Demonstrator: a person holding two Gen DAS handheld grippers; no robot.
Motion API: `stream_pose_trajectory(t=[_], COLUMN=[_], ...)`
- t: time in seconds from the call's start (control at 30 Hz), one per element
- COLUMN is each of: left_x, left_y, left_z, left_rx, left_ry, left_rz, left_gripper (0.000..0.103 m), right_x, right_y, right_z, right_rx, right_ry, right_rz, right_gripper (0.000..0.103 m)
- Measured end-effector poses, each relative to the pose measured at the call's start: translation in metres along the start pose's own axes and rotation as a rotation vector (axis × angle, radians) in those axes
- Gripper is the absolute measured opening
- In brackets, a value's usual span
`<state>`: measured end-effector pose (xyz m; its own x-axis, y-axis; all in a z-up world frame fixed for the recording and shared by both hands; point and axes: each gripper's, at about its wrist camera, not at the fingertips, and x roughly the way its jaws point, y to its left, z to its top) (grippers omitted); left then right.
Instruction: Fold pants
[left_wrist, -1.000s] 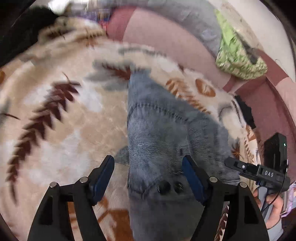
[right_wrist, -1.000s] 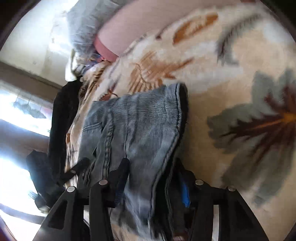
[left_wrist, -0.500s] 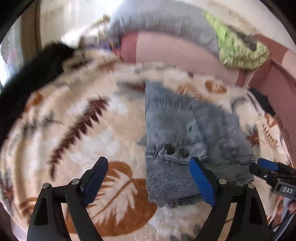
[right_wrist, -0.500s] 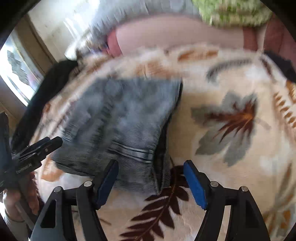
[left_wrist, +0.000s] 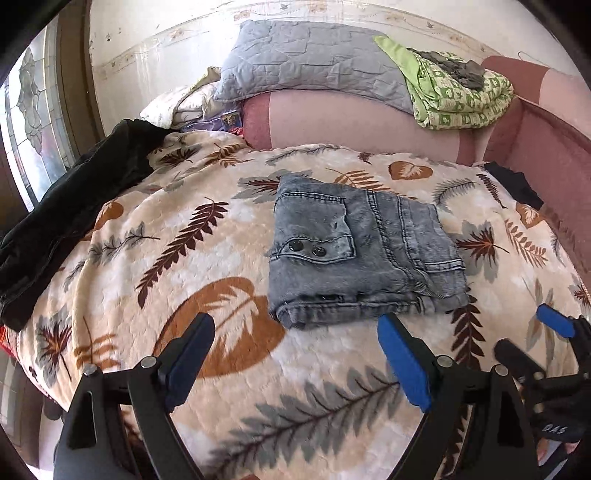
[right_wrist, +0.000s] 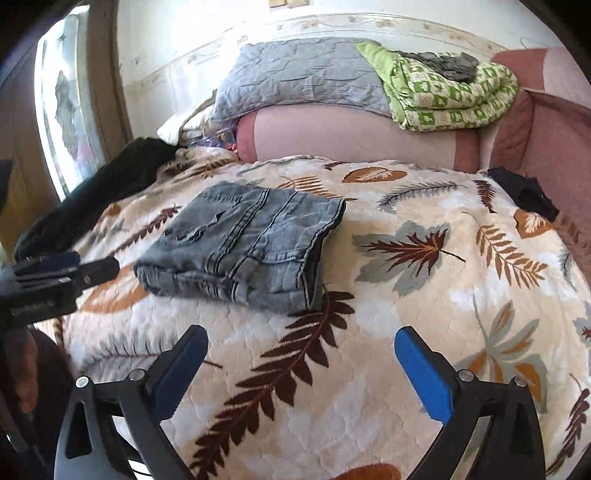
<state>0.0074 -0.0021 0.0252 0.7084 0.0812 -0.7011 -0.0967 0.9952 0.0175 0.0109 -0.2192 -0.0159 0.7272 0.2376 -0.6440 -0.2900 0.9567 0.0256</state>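
Note:
The grey denim pants (left_wrist: 362, 251) lie folded into a compact rectangle on the leaf-patterned blanket (left_wrist: 184, 258); they also show in the right wrist view (right_wrist: 243, 247). My left gripper (left_wrist: 295, 332) is open and empty, held back just short of the pants' near edge. My right gripper (right_wrist: 301, 343) is open and empty, back from the pants and to their right. The right gripper also shows at the lower right of the left wrist view (left_wrist: 532, 339). The left gripper shows at the left edge of the right wrist view (right_wrist: 62, 273).
A black garment (left_wrist: 74, 199) lies along the blanket's left side, and another dark cloth (left_wrist: 517, 188) at the right. Behind are a pink bolster (left_wrist: 351, 122), a grey quilted pillow (left_wrist: 314, 62) and a green patterned blanket (left_wrist: 458, 96). A window (left_wrist: 26, 122) is at the left.
Both grippers have let go of the pants and pulled back toward me. The pants now lie folded and flat on the blanket.

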Motion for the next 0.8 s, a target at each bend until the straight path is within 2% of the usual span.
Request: stream_pose_trajectory(t=[0.23,0.8], left_x=[-0.005,0.002], left_y=[-0.009,-0.016], left_z=[-0.003,-0.005], left_rx=[-0.001,-0.007], left_ry=[0.008,0.025], left_rz=[0.005,-0.019], left_gripper=[0.09,0.09], right_x=[0.0,-0.012], right_y=[0.0,-0.004], right_z=[-0.008,-0.004], right_rx=[-0.005,-0.009], right_ry=[-0.012,-0.074], right_rz=[-0.017,-0.042], right_gripper=[0.103,0.103])
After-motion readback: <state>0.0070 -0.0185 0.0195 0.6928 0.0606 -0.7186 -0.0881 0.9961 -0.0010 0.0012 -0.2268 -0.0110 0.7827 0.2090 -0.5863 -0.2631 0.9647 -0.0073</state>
